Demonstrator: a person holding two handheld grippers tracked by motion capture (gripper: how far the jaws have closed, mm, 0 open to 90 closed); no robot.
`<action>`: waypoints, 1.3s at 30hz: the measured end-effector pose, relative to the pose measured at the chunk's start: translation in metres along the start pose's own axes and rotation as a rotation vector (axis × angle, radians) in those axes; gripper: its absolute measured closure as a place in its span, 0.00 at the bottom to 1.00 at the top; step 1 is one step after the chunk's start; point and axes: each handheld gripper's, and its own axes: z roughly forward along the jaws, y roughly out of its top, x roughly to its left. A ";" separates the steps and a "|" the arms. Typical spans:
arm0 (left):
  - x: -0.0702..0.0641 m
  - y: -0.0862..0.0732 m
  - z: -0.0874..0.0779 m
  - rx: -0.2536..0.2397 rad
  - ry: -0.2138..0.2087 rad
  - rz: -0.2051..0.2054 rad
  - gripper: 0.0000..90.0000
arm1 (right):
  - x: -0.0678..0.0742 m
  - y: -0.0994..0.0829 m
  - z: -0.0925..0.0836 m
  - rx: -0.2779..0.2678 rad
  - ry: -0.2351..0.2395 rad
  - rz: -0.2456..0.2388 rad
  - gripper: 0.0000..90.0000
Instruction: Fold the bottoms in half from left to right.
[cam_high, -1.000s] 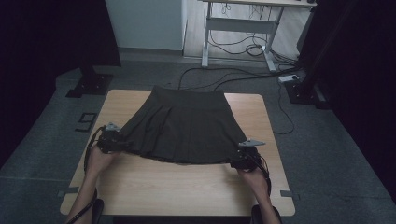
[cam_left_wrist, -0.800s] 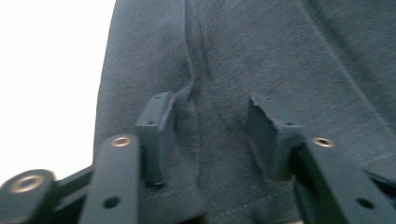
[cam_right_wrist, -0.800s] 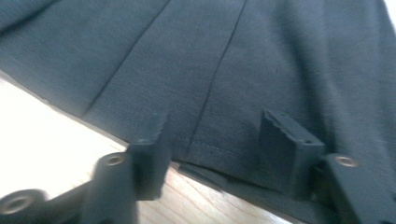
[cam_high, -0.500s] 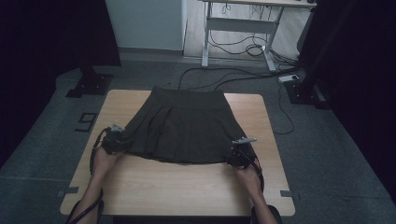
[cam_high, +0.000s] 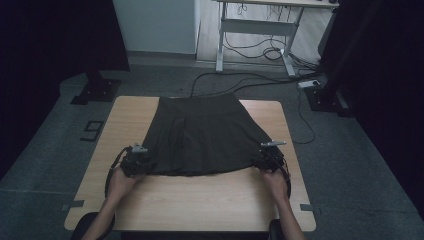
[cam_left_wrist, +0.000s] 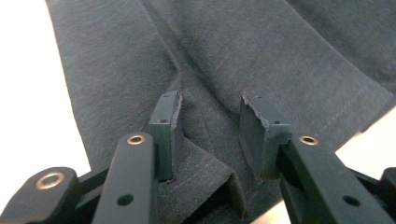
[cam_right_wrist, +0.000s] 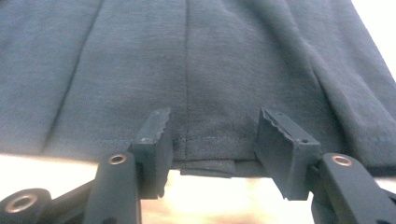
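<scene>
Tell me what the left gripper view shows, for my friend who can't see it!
A dark pleated skirt lies on a pale table. The left gripper has its two black jaws open over a bunched fold of the hem.

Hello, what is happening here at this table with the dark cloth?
A person works on a dark pleated skirt spread flat on a wooden table, with a gripper in each hand. The left gripper and right gripper sit at the two corners of the near hem. Both stand open, with hem fabric between the jaws.
</scene>
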 end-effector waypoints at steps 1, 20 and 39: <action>-0.005 0.000 0.000 0.005 -0.006 0.000 0.64 | -0.004 0.001 0.001 0.000 -0.008 0.005 0.50; -0.022 0.019 -0.027 -0.046 -0.142 -0.016 0.33 | -0.041 0.009 0.000 -0.008 -0.066 0.040 0.32; 0.036 0.056 0.040 -0.043 0.004 -0.011 0.31 | 0.028 0.072 0.045 -0.020 0.094 -0.038 0.15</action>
